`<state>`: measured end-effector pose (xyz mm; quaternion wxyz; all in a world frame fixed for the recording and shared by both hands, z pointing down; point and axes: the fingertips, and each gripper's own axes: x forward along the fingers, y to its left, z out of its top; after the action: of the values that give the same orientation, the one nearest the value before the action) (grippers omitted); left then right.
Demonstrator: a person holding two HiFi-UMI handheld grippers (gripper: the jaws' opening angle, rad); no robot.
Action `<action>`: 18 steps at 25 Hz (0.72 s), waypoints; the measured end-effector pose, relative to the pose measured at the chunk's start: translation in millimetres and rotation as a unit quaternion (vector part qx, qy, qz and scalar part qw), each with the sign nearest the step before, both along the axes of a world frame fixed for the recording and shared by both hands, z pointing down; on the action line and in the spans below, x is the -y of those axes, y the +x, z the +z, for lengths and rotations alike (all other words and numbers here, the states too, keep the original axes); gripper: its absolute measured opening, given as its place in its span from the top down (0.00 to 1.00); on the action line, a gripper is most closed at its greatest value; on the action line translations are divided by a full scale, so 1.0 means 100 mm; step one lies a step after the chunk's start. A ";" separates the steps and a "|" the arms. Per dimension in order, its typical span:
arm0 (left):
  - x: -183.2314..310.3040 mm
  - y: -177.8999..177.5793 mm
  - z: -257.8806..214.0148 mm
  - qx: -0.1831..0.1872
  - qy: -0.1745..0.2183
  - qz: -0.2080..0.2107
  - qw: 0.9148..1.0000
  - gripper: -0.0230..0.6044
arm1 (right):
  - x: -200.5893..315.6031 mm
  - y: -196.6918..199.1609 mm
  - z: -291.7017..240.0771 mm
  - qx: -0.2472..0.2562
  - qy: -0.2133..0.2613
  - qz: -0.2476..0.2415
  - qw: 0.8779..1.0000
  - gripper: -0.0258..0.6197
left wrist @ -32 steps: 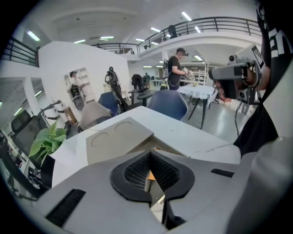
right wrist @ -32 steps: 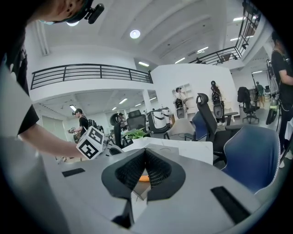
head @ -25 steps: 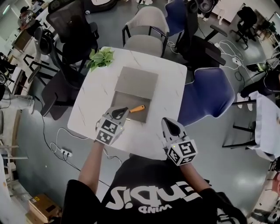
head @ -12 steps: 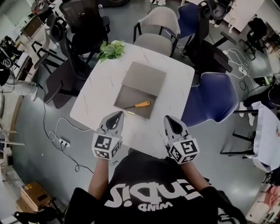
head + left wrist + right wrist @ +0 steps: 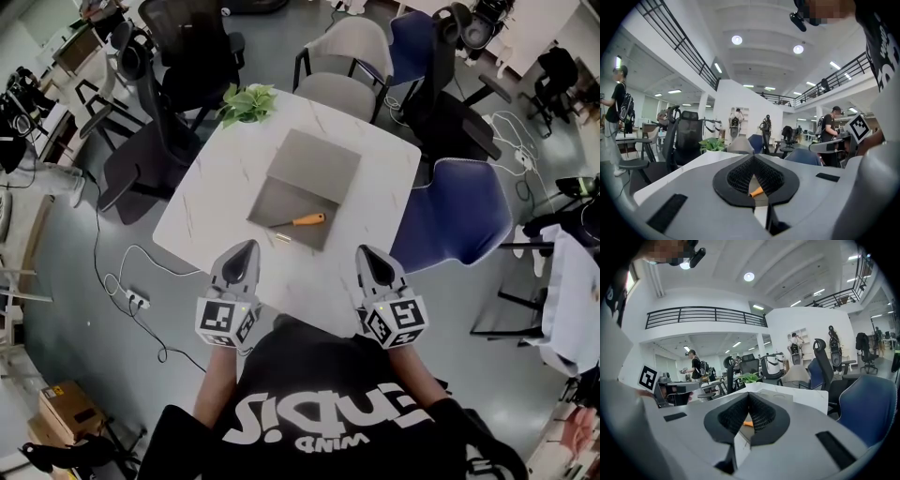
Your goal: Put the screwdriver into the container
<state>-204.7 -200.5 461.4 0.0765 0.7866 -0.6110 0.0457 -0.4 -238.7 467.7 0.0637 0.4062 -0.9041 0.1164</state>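
The screwdriver [image 5: 302, 221], orange-handled, lies flat in the near half of the grey container [image 5: 281, 197] at the middle of the white table [image 5: 211, 202]. The container's other half [image 5: 315, 156] lies spread out behind it. My left gripper [image 5: 249, 246] hangs shut and empty over the table's near edge, short of the container. My right gripper [image 5: 364, 251] is level with it to the right, also shut and empty. In the left gripper view the orange handle [image 5: 757, 191] shows through the gap under the closed tips. The right gripper view shows the handle [image 5: 746, 423] the same way.
A potted plant [image 5: 248, 101] stands at the table's far left corner. Chairs ring the table: black ones [image 5: 183, 56] at the left and back, a grey one [image 5: 347, 61] behind, a blue one [image 5: 450, 211] at the right. A power strip [image 5: 138, 300] and cables lie on the floor at left.
My left gripper has drawn back from the container, where it was over the screwdriver, to the table's near edge. The screwdriver stays lying in the container. The right gripper has barely moved.
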 end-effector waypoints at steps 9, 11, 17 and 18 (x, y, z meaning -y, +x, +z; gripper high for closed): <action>-0.03 0.04 -0.04 -0.005 0.000 0.001 1.000 0.94 | 0.00 0.07 -0.02 -0.003 0.004 0.010 1.000 0.94; -0.03 0.05 -0.03 -0.005 -0.003 0.001 1.000 0.94 | 0.01 0.08 -0.02 -0.003 0.003 0.011 1.000 0.94; -0.03 0.05 0.03 -0.007 -0.010 0.001 1.000 0.94 | 0.04 0.09 0.00 -0.002 0.003 0.014 1.000 0.94; -0.03 0.05 0.03 -0.008 -0.011 0.001 1.000 0.94 | 0.04 0.09 0.00 -0.001 0.002 0.014 1.000 0.94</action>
<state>-200.0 -197.5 464.6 0.0901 0.7865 -0.6093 0.0463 8.1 -242.7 467.5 0.0624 0.4195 -0.8983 0.1145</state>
